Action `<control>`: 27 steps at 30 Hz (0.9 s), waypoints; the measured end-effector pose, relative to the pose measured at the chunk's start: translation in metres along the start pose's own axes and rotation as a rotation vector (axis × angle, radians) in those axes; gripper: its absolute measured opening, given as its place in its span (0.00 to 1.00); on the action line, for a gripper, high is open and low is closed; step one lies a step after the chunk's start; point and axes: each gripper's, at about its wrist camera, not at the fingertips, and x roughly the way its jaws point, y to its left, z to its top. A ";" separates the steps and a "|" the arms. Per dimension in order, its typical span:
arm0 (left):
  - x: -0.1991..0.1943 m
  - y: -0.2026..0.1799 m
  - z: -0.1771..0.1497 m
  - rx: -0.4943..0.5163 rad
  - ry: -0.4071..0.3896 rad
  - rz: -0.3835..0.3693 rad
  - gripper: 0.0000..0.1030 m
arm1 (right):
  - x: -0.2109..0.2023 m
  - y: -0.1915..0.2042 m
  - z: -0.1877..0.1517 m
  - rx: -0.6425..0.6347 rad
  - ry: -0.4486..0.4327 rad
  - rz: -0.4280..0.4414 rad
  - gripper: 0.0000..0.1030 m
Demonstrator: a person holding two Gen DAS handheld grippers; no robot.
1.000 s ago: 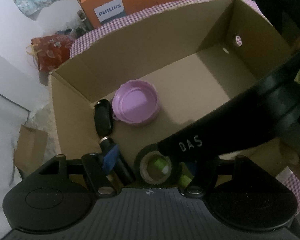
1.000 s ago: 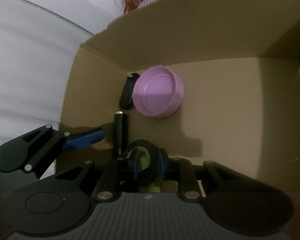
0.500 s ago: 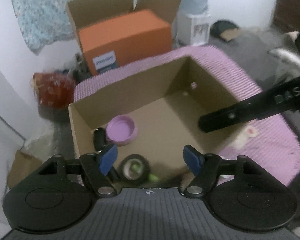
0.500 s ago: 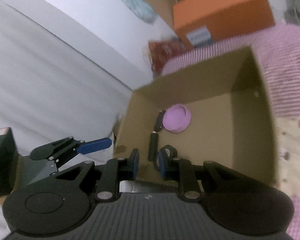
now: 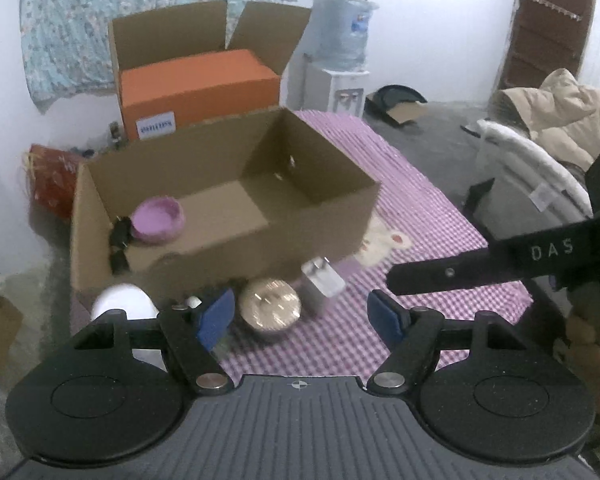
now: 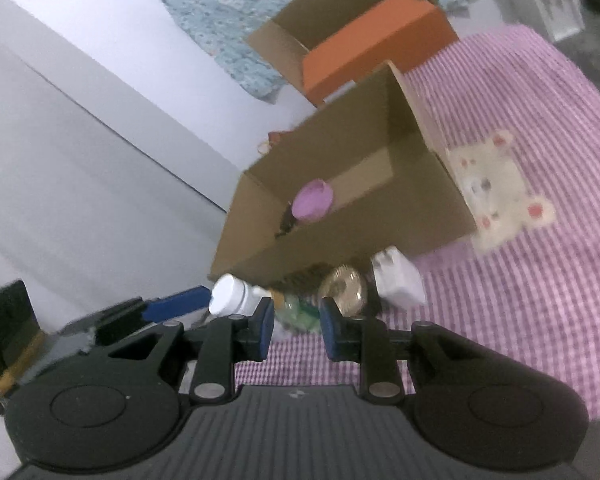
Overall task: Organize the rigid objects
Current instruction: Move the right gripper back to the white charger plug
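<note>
An open cardboard box stands on a purple checked cloth; it shows in the right wrist view too. Inside it lie a purple lid and dark objects. In front of the box lie a white bottle, a round gold tin and a white charger. My left gripper is open and empty, above the tin. My right gripper is open and empty, held back from the gold tin, white bottle and charger.
An orange box in an open carton stands behind the cardboard box. A water dispenser is at the back wall. A red bag sits left. Clothes lie on a chair at right. The right gripper's side crosses the left view.
Both grippers pulled up and back out of the box. The right gripper let go of the tape roll, which stays in the box. The loose objects in front of the box came into view.
</note>
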 end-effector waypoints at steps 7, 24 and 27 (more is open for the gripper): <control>0.026 -0.022 -0.029 -0.022 0.010 -0.028 0.70 | -0.002 -0.005 -0.004 -0.021 -0.023 -0.069 0.26; 0.071 -0.039 -0.039 0.076 -0.026 0.051 0.62 | 0.044 -0.046 0.016 0.044 0.047 -0.096 0.26; 0.079 -0.039 -0.035 0.080 -0.020 0.056 0.58 | 0.057 -0.046 0.022 0.030 0.068 -0.098 0.26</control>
